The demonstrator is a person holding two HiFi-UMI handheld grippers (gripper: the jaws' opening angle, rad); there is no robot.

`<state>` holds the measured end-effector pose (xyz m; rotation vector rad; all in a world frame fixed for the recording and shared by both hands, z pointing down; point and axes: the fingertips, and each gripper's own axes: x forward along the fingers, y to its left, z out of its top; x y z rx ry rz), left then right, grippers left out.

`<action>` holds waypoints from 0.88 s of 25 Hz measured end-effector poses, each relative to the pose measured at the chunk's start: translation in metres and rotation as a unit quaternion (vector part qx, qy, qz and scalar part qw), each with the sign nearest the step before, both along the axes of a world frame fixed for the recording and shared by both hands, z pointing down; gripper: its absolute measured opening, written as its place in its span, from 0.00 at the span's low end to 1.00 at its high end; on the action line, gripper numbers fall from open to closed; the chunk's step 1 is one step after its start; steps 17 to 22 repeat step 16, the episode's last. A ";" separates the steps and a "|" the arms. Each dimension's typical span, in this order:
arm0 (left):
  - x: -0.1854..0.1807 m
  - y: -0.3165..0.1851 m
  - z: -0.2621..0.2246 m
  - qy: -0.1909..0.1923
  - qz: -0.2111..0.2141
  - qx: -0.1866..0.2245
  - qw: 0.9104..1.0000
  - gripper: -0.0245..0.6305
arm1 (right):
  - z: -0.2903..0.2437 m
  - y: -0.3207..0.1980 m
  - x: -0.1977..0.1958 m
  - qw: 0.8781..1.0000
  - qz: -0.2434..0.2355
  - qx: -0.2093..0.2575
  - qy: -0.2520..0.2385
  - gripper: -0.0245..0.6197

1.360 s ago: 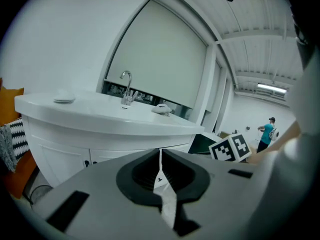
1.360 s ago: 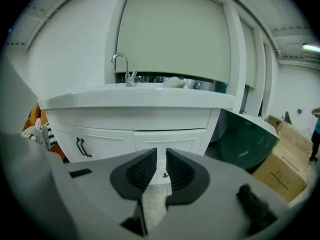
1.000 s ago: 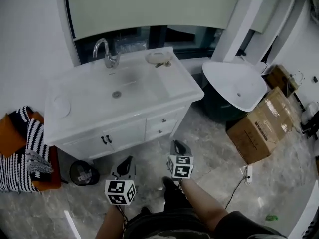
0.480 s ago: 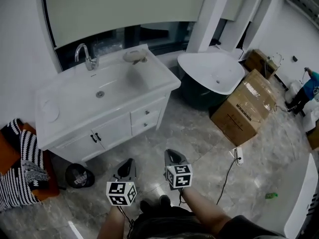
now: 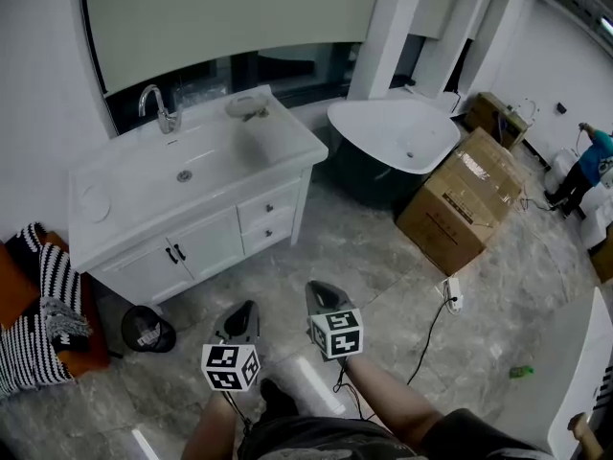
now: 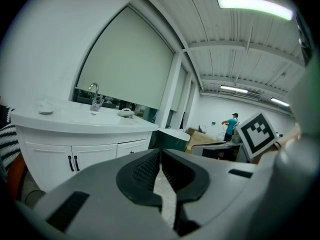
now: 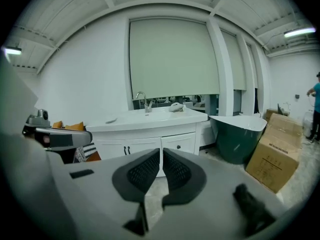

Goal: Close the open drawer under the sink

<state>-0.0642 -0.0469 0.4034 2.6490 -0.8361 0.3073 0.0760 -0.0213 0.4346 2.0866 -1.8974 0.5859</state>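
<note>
The white vanity (image 5: 192, 247) with its sink (image 5: 182, 166) and tap (image 5: 158, 108) stands at the upper left. Its two small drawers (image 5: 269, 205) sit flush with the cabinet front, beside the double doors; they also show as drawers (image 7: 178, 143) in the right gripper view. My left gripper (image 5: 247, 307) and right gripper (image 5: 316, 287) hover side by side over the marble floor, well short of the cabinet. Each points at the vanity. The left gripper (image 6: 160, 154) and right gripper (image 7: 161, 151) both have their jaws together with nothing between them.
A dark green tub (image 5: 393, 151) stands right of the vanity, with cardboard boxes (image 5: 460, 209) beside it. A power strip and cable (image 5: 450, 295) lie on the floor. A black bin (image 5: 147, 332) and striped cushion (image 5: 43, 314) sit left. A person (image 5: 586, 166) stands far right.
Both grippers have drawn back from the vanity, which now lies farther up and to the left in the head view. More floor, boxes and the tub show. Both jaws stay shut.
</note>
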 end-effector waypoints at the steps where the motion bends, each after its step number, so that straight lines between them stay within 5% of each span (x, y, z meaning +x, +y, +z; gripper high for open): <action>1: 0.002 0.008 -0.002 -0.001 0.001 0.004 1.000 0.07 | -0.003 0.008 0.000 1.000 -0.003 0.003 0.001 0.10; 16: 0.015 0.150 -0.019 -0.005 -0.010 0.036 0.999 0.07 | -0.015 0.151 -0.016 0.998 -0.050 0.028 -0.007 0.09; 22: 0.015 0.150 -0.019 -0.005 -0.010 0.036 0.999 0.07 | -0.015 0.151 -0.016 0.998 -0.050 0.028 -0.007 0.09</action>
